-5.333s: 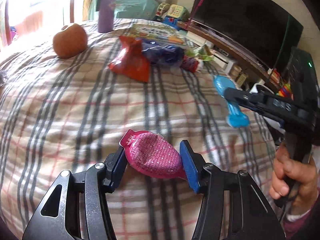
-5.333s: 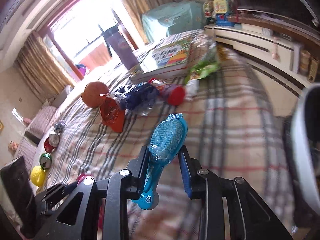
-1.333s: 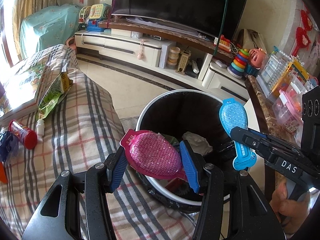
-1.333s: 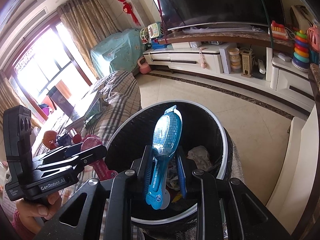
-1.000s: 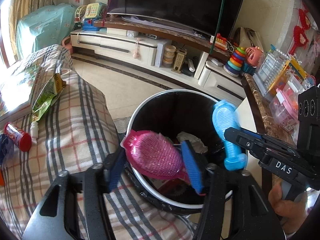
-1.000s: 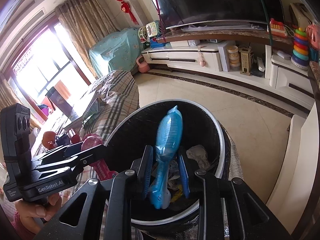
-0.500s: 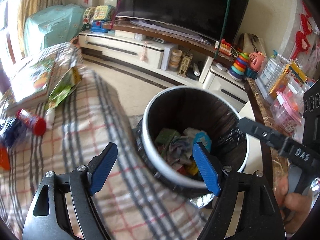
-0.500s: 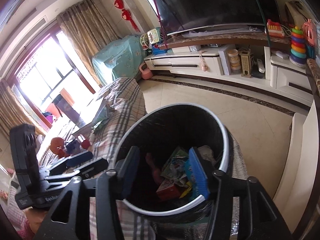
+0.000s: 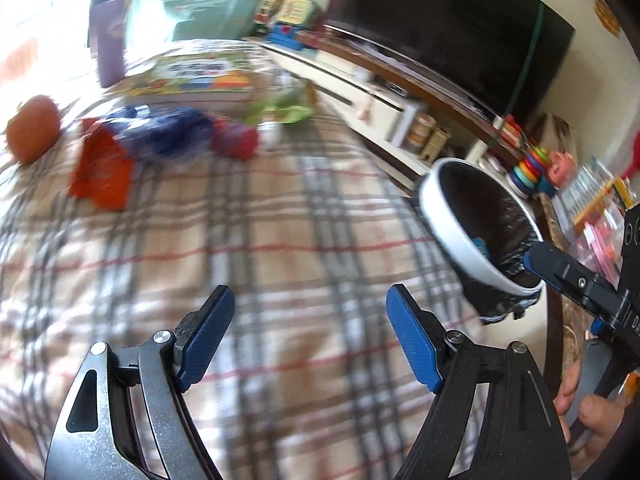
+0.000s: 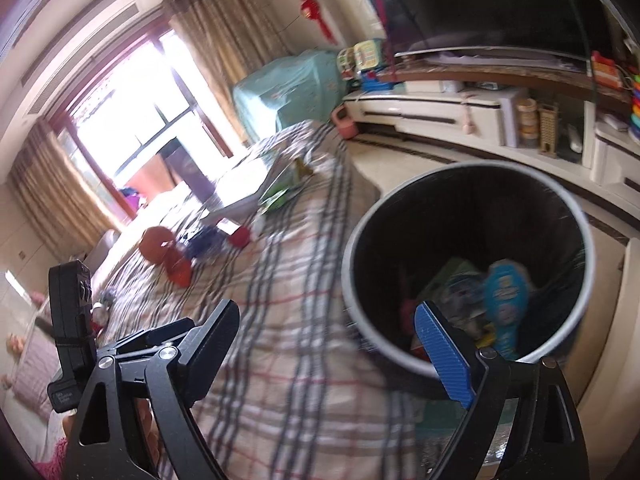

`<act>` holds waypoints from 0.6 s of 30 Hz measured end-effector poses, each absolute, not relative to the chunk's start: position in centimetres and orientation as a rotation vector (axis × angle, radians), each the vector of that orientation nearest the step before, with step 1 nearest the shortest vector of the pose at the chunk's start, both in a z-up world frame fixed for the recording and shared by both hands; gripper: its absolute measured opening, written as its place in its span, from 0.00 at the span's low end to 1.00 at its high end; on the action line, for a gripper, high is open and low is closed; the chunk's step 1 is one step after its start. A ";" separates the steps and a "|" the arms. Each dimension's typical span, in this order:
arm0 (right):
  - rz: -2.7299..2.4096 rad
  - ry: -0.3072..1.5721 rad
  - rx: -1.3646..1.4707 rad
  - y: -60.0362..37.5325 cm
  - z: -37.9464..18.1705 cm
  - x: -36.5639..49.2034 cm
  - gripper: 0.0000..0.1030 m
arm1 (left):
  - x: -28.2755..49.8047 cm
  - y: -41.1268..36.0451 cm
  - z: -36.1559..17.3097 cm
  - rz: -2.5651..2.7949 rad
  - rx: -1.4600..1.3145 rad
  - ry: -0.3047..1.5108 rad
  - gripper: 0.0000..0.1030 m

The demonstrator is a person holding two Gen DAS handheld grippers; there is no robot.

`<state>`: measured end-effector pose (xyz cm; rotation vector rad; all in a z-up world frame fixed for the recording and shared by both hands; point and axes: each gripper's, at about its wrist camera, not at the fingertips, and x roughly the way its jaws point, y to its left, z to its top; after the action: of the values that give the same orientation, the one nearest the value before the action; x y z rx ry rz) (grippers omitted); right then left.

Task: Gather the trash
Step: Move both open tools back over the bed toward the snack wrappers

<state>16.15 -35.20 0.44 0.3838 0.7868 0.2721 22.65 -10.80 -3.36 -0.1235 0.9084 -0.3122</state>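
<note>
Blue pads are facing each other across bare air on the left gripper, its jaws standing wide apart with nothing between them, only the plaid cloth showing blurred below. The right gripper is also empty, and its jaws are opening wider at this moment; one blue pad is showing in front of the bin's near rim, the other finger is lying dark over the cloth. In the left wrist view a hand is gripping the right tool's handle at the lower right edge.

Just past the right gripper, the trash bin is standing beside the cloth-covered surface, white-rimmed and lined in black. Inside it a blue oval package is lying on top of other crumpled wrappers, with something red low against the near wall; the rest is too blurred to name.

Farther along the cloth, the remaining litter is sitting in a loose cluster, well apart from both grippers: a red-orange wrapper, a blue crinkled bag just beyond it, a small red-capped container beside that, and a green packet next to a colourful book. A round orange fruit is resting to the left of the wrapper. Beyond, a purple bottle is standing near the far edge, and a long TV stand with a dark screen above it is lining the wall.
</note>
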 end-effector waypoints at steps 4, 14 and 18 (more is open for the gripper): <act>0.300 0.793 0.357 -32.6 0.1 16.0 0.92 | 21.7 -7.5 -3.4 -0.241 -0.160 0.886 0.78; 0.401 0.835 0.319 -26.7 -1.4 16.6 0.94 | 20.4 -0.7 -4.3 -0.100 -0.208 0.875 0.78; 0.411 0.825 0.294 -25.1 -1.6 17.2 0.94 | 20.1 1.3 -4.8 -0.064 -0.217 0.880 0.78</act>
<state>17.24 -25.10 -1.59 0.2943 0.8249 0.4114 20.13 1.26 -4.76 -0.2173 0.8796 -0.0641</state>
